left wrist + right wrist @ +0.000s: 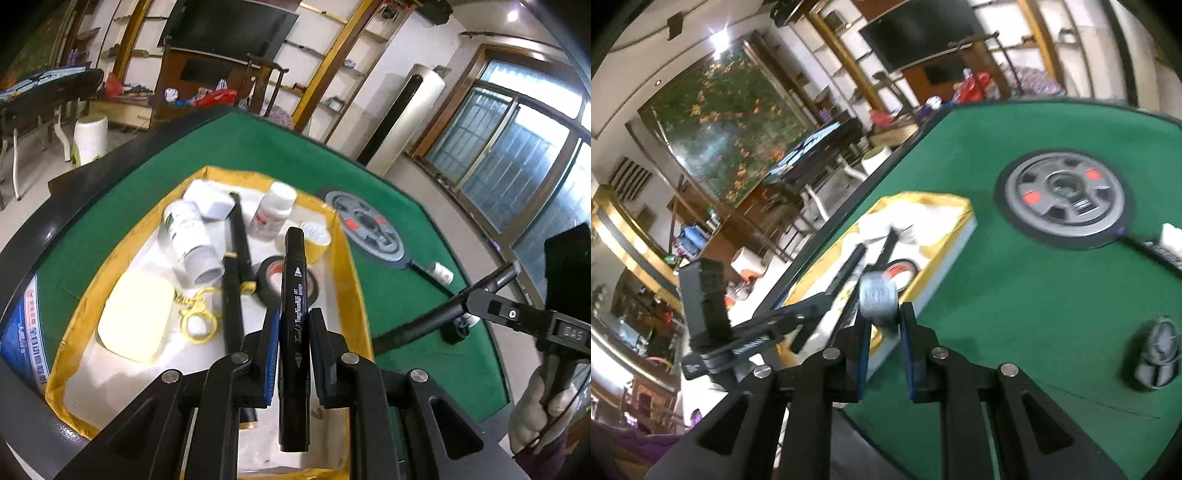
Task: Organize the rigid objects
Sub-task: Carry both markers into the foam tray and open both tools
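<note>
Marker (pixel 293 325) sits clamped in the left gripper (pixel 293 332), above the tray (pixel 354 295) near its 5 o'clock corner. Right gripper (pixel 882 332) is closed on a grey cylinder (pixel 878 297). Both should probably lower over bare tray floor before releasing, clear of the tape (pixel 273 282) at 12.

2 white bottles (pixel 188 240) (pixel 271 214), 2 tape rolls (pixel 288 282) (pixel 314 240), 1 marker (pixel 293 314)

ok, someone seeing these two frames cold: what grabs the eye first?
Probably the black art marker clamped upright in the left claw, hanging over the yellow-rimmed tray full of bottles, tape and pens. Next, the small grey cylinder pinched in the right claw at the tray's near corner. Behind both, the round grey dial set in the middle of the green felt table.
</note>
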### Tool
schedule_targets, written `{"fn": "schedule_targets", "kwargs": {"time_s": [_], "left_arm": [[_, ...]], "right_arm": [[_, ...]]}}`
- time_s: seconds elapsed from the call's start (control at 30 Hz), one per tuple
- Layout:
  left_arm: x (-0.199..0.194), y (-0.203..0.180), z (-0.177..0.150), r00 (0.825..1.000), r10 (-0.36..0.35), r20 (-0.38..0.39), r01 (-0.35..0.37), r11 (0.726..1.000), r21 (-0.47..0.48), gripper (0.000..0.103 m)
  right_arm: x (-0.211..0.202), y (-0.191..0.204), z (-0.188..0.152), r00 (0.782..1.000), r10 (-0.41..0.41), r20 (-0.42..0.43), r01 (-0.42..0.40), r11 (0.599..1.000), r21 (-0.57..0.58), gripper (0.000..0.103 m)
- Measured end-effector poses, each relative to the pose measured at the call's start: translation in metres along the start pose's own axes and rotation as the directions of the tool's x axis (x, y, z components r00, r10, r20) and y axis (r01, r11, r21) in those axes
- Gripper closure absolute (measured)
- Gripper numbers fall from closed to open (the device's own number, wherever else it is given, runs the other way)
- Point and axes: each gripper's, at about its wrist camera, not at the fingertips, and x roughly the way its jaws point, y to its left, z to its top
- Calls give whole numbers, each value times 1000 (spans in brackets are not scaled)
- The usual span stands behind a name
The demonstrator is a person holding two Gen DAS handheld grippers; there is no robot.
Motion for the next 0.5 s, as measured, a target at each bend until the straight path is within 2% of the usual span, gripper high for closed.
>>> {"fn": "schedule_targets", "kwargs": {"time_s": [0.1,0.2,0.27,0.4,0.43,0.5], "left_arm": [[8,10,-4,1000,17,-26,-17,1000,-22,87],[20,19,-6,997,38,-70,-41,998,-55,87],[23,22,-9,997,11,-77,-17,997,-77,87],[24,19,-10,997,28,-74,-33,998,-60,86],[23,19,-10,997,24,-73,-29,998,-62,85],[19,19,-9,998,7,-67,-12,997,-75,71]], "right_arm": [[19,8,1,999,21,-46,-21,1000,-2,88],[36,17,1,997,3,-71,-5,1000,-25,88],[47,18,2,996,0,-88,-2,1000,-20,88],[69,18,6,992,17,-123,-16,1000,12,88],[73,17,7,992,17,-128,-15,1000,16,88],[84,18,6,990,18,-141,-13,999,33,88]]}}
